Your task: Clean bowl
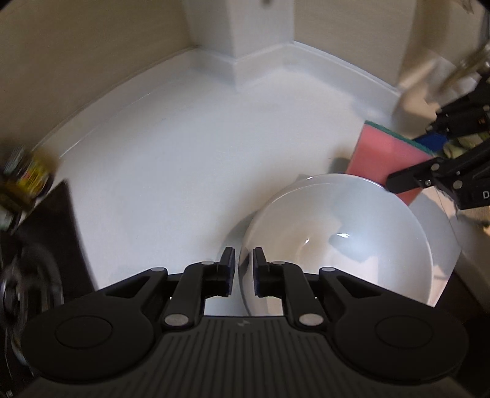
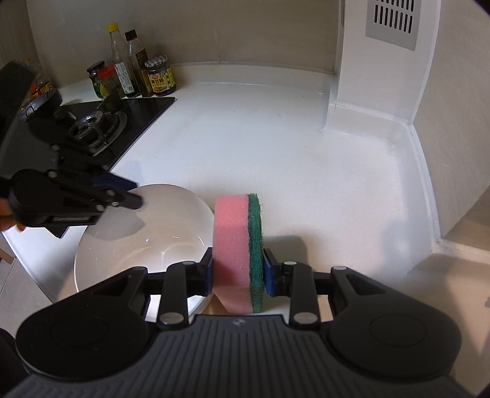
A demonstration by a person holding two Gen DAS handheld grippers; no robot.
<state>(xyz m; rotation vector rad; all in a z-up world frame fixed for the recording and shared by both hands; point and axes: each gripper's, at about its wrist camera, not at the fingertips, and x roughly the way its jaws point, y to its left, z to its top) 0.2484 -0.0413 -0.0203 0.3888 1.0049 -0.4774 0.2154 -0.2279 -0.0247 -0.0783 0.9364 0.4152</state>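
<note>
Sitting at the near edge of the white countertop [image 2: 275,147], the white bowl [image 1: 337,238] is tilted, its inside bare apart from glare and a shadow; no contents visible. Left gripper [image 1: 244,269] has the bowl's rim between its fingertips [image 1: 228,266], one inside the bowl and one outside, with only a narrow gap; contact looks likely, but rim is motion-blurred. From the right wrist view the same gripper [image 2: 134,196] reaches over the bowl's [image 2: 137,238] far-left rim.

Right gripper [image 2: 237,269] is clamped on a sponge [image 2: 235,245], pink foam side to the left, green scouring layer to the right, held upright on edge between the blue pads [image 2: 268,275]. Sponge is just beside the bowl's right rim; touching or not, cannot tell. In the left wrist view the sponge [image 1: 386,156] sits behind the bowl's far rim with the right gripper [image 1: 422,159] coming in from the right.

Farther out: black glass stove [image 2: 92,128] with a gas burner [image 2: 88,128] at left. Behind it a cluster of containers: two tall bottles [image 2: 121,61] with yellow and black caps, liquid level unclear, and a jar [image 2: 159,75] with dark contents and a yellow label, plus more jars [image 2: 102,79] beside them. White column [image 2: 367,76] with a vent grille [image 2: 393,18] stands in the back-right corner.
</note>
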